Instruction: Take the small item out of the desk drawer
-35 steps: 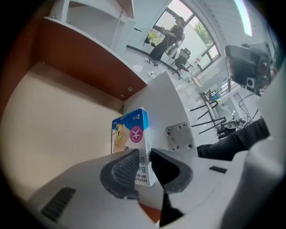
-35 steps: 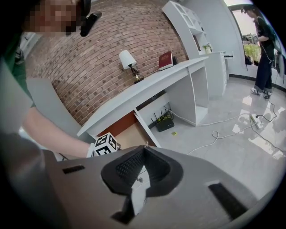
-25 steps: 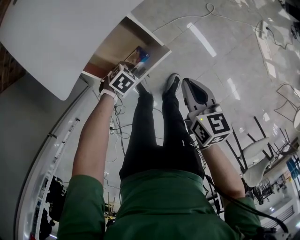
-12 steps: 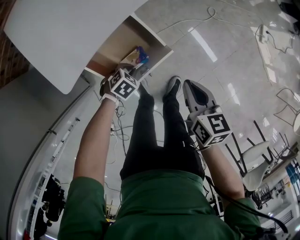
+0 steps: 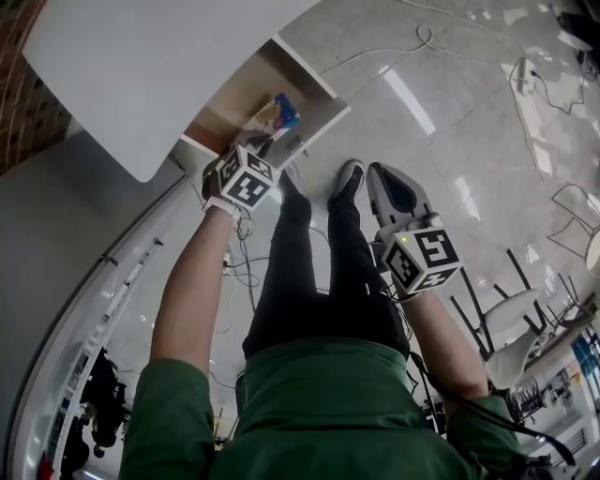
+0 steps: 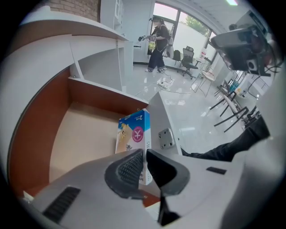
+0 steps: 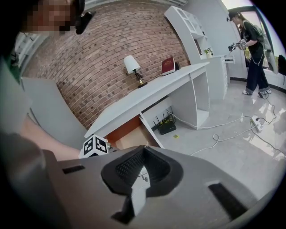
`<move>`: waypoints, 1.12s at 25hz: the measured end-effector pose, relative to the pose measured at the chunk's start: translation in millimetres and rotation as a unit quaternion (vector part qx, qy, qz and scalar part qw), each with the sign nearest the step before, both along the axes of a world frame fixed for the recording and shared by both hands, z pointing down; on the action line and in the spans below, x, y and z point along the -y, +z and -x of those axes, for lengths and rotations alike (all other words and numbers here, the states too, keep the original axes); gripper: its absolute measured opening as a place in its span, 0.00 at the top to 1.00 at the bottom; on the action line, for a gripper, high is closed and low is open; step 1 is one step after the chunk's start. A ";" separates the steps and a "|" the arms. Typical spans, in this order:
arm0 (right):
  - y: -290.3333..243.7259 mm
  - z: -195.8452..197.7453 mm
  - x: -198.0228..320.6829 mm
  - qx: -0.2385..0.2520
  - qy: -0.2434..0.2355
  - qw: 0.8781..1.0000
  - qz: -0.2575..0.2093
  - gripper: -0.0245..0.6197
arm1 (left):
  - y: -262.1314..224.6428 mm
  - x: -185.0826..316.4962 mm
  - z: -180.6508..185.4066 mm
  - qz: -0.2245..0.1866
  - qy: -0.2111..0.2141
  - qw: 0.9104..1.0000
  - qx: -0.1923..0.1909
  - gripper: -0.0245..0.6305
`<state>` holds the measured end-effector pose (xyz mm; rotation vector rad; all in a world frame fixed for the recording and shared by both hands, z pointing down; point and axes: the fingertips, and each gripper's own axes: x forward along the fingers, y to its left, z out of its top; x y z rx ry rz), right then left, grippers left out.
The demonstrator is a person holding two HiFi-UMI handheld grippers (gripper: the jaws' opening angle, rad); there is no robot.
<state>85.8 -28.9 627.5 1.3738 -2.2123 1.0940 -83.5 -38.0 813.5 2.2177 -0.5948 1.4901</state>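
The small item is a blue and white carton (image 6: 133,134). It stands upright in the open desk drawer (image 6: 44,134), against the drawer's front panel. My left gripper (image 6: 145,153) has just been closing, and its pads now pinch the carton's near lower edge. In the head view the carton (image 5: 277,113) rises above the drawer (image 5: 314,117), just past my left gripper (image 5: 265,142). My right gripper (image 5: 398,192) hangs over the floor to the right, away from the drawer. In the right gripper view my right gripper (image 7: 143,151) is shut with nothing in it.
The white desk top (image 5: 141,66) overhangs the drawer. The person's legs and shoes (image 5: 347,173) stand right below it. Cables (image 5: 417,23) trail on the tiled floor and chairs (image 5: 525,300) stand at right. A lamp (image 7: 132,65) and a red book (image 7: 168,65) sit on the desk.
My left gripper has lifted a little and tilted, and the carton now stands higher out of the drawer. My right gripper has stayed where it was.
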 end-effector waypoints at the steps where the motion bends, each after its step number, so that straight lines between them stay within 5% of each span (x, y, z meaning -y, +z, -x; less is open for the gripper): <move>1: -1.0 -0.3 0.1 -0.005 -0.003 1.000 -0.001 0.96 | -3.7 0.6 -0.8 -0.003 -0.002 1.000 -0.002 0.92; 28: -101.2 12.6 23.5 -0.004 -0.040 0.996 -0.082 0.96 | -157.7 3.5 -28.3 -0.111 -0.028 0.992 -0.056 0.92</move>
